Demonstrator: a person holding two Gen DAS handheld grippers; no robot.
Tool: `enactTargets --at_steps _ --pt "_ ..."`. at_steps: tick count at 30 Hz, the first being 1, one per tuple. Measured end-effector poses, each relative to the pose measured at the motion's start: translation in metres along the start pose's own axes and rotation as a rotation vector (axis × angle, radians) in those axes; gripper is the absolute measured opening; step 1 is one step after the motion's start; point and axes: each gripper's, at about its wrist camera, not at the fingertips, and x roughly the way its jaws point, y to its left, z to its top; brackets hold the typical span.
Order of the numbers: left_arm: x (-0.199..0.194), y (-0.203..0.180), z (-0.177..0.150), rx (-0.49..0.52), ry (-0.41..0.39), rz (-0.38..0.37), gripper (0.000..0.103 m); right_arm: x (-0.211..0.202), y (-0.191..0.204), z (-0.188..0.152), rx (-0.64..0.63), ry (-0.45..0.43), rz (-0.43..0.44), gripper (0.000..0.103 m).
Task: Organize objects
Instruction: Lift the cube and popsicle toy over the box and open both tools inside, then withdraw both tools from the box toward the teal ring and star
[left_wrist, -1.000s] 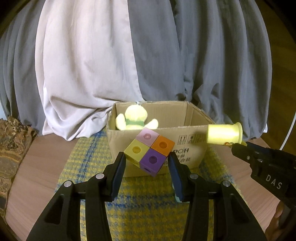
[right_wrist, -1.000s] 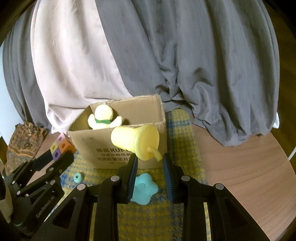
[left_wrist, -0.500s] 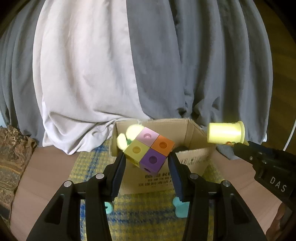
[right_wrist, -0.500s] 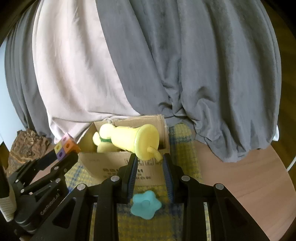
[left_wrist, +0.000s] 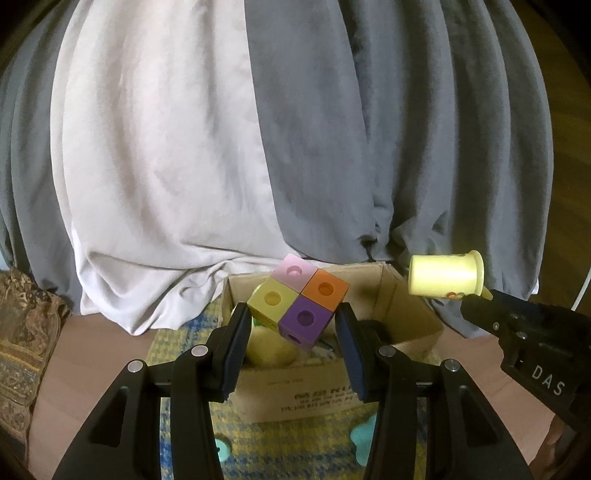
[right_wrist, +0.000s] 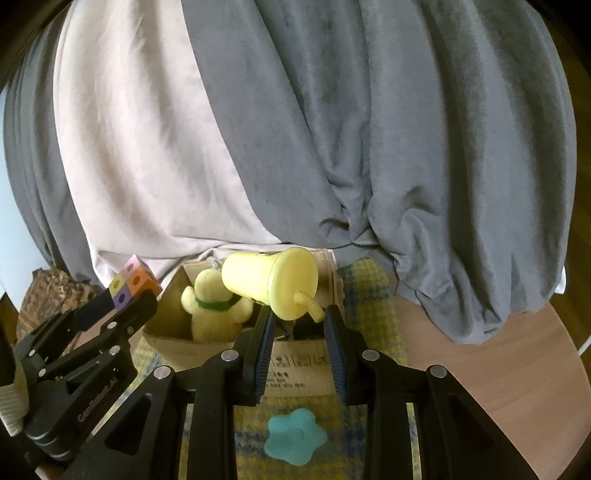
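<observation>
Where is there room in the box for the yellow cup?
The cardboard box is crowded on its left, where the plush toy sits. Its right half, between the toy and the right wall, looks freer, though dark and partly hidden by the right tongs holding the yellow cup. Bare wooden table lies right of the checked mat.

The left matte black plastic two-finger gripper (left_wrist: 293, 325) has angular, triangulated arms with cut-out windows, round silver screw heads at the joints, and dark blue ribbed pads (left_wrist: 236, 347) lining its fingers. The right matte black plastic two-finger gripper (right_wrist: 297, 325) is built the same way. White lettering marks their sides: "DAS" on the right, partly legible text on the left.
</observation>
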Motion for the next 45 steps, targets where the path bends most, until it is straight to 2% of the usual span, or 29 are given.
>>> enactTargets --at_steps 17,27,28,29,30,31,32,34,38,40,45 --pt "0.062 0.010 0.011 -0.007 0.082 -0.012 0.046 0.048 0.004 0.016 -0.005 0.058 -0.013 0.028" --pt "0.078 0.013 0.010 -0.021 0.118 -0.025 0.047 0.063 0.007 0.018 -0.024 0.088 -0.015 0.028" --pt "0.079 0.013 0.010 -0.022 0.119 -0.023 0.047 0.063 0.008 0.019 -0.027 0.086 -0.017 0.030" --pt "0.079 0.013 0.010 -0.023 0.121 -0.024 0.048 0.063 0.008 0.020 -0.029 0.084 -0.022 0.042" --pt "0.079 0.013 0.010 -0.025 0.123 -0.027 0.055 0.062 0.008 0.020 -0.028 0.080 -0.025 0.052" --pt "0.079 0.013 0.010 -0.025 0.123 -0.024 0.068 0.061 0.008 0.020 -0.028 0.072 -0.032 0.073" --pt "0.078 0.014 0.010 -0.026 0.118 -0.010 0.073 0.059 0.008 0.020 -0.027 0.058 -0.043 0.080" --pt "0.074 0.015 0.010 -0.032 0.098 0.026 0.088 0.056 0.006 0.019 -0.018 0.050 -0.055 0.082" --pt "0.067 0.017 0.009 -0.039 0.092 0.064 0.095 0.054 0.000 0.019 0.008 0.048 -0.071 0.092" --pt "0.063 0.018 0.008 -0.041 0.084 0.098 0.102 0.054 -0.001 0.019 0.012 0.049 -0.078 0.094" --pt "0.053 0.026 0.007 -0.065 0.074 0.132 0.103 0.044 0.000 0.017 0.018 0.033 -0.096 0.098"
